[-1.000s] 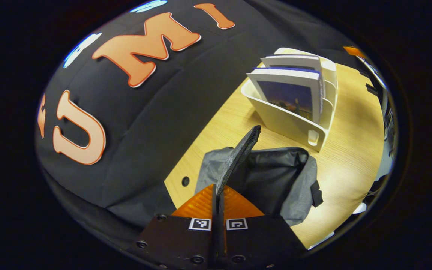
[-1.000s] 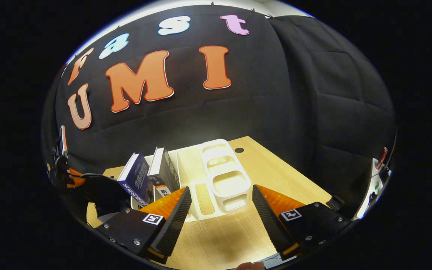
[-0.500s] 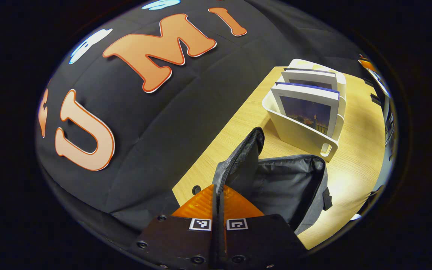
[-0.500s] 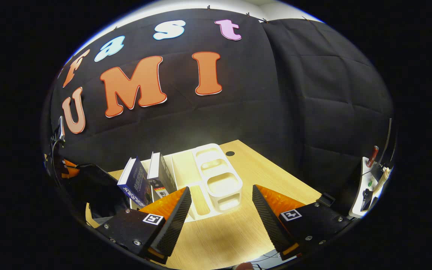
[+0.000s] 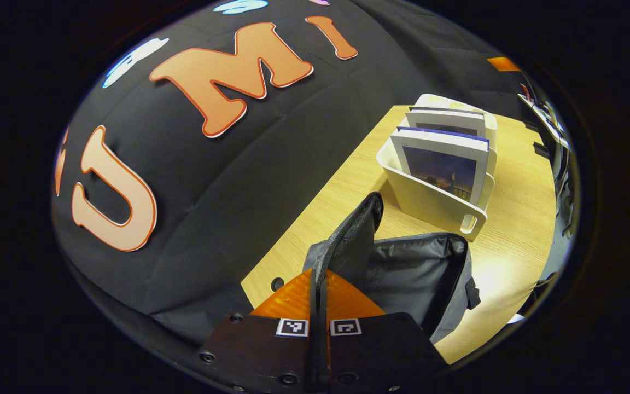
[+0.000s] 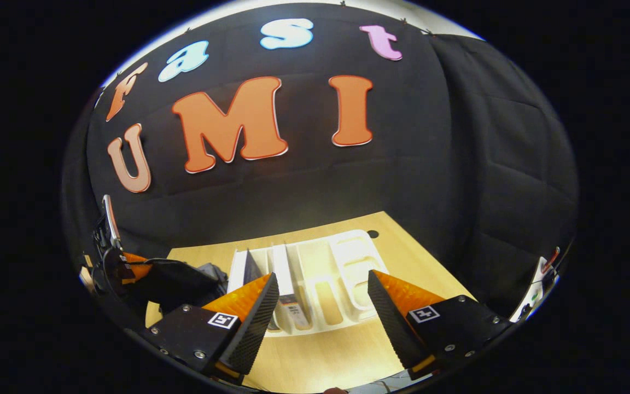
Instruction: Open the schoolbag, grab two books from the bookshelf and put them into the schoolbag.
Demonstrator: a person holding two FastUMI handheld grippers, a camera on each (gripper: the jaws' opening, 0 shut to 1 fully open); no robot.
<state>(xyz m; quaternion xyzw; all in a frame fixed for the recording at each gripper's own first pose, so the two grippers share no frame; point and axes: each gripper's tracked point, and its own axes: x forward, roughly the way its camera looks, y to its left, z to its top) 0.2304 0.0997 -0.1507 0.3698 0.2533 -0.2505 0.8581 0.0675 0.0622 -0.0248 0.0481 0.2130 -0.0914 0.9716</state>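
Schoolbag lies open on the counter, its flap clamped upright by the left hand-held gripper. The bookshelf now sits nearer, at twelve o'clock of the spread right hand-held gripper, which has swung toward the books.

the wooden table had a pale grain and lay brightly lit toward its right side in the left gripper view. a small round hole sat in it near the edge by the black cloth wall. in the right gripper view the tabletop ran back to the same cloth wall, and another dark round hole lay near its far corner. at the far right edge of that view stood a white surface with a small red object on it, too blurred to identify. some clutter showed beyond the table's far right edge in the left gripper view, unclear.
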